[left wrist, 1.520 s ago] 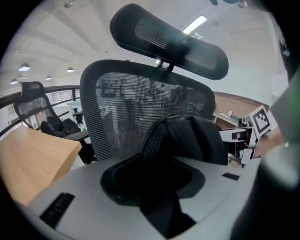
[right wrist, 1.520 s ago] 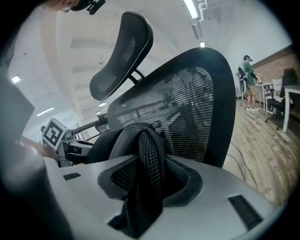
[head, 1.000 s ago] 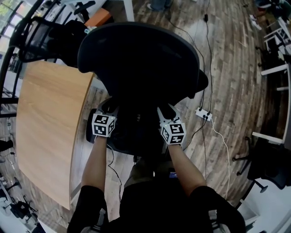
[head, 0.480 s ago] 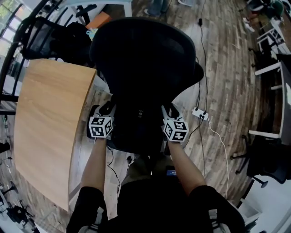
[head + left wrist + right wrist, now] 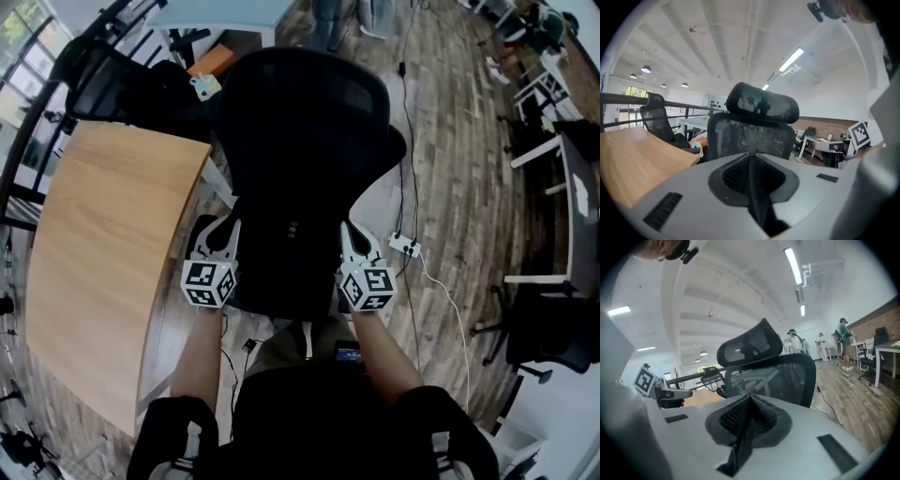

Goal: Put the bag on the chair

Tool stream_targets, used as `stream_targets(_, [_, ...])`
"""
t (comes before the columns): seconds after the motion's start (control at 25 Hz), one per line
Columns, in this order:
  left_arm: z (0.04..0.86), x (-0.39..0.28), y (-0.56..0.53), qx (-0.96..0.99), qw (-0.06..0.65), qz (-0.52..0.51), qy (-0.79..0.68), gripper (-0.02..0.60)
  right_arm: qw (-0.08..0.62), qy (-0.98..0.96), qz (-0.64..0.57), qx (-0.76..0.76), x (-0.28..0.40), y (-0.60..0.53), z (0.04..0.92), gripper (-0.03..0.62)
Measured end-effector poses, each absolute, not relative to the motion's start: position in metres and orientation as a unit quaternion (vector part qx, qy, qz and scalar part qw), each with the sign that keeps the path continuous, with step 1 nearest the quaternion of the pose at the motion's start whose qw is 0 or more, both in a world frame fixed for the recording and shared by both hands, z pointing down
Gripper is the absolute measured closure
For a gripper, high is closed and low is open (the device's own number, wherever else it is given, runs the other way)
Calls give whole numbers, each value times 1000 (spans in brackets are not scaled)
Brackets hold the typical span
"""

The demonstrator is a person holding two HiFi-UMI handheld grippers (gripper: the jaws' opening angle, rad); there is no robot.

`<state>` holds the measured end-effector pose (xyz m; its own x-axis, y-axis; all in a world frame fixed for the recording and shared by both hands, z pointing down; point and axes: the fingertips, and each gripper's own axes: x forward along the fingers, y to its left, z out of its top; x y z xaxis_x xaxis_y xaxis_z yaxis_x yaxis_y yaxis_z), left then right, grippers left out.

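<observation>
Black bag (image 5: 281,277) on near side of chair (image 5: 300,122), between both tools, black on black; long axis unreadable. Left tool (image 5: 220,230) closing on thin black bag fabric; right tool (image 5: 353,239) pressed together on same. Wooden tabletop (image 5: 103,262) edge close on left. Power strip (image 5: 405,246) only in head view; standing people (image 5: 843,341) only in right gripper view.

The left claw (image 5: 751,160) is closing on a dark strip (image 5: 760,201); beyond, a black mesh chair (image 5: 754,136) stands beside the wooden bench (image 5: 637,159).
</observation>
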<state>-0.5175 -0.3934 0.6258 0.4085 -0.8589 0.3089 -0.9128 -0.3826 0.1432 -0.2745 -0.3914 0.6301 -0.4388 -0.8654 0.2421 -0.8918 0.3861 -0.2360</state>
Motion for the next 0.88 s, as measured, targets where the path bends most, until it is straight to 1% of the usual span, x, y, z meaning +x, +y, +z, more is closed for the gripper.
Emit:
stream_targets(0.08, [599,-520,-383,822,121,77,-551,576,21,-842,155,517,-278,-380,606,582])
stream_targets(0.12, [588,-521,-378,820,113,68,-558,580,10,-845,153,512,-278,-375,595,582])
stream_targets(0.24, [556,-521,-357,818,95,40,-565,580,-9,-851,140,507,-271,-357,566,582])
stream_targets(0.36, [532,-513,-324,819,79,26,-567,580,-12,-859,100,502,-253,-329,533,582])
stream_targets(0.6, [511,-491,-243,813,72,14,-577,580,-22,-886,26,463,-227,-260,483,582])
stream_targets(0.72, [503,-476,-200,810,57,15,-584,580,-33,-898,26,438,-215,-220,480,582])
stream_targets(0.88, [503,-440,-139,815,43,23,-577,580,-38,-902,32,428,-181,-153,489,582])
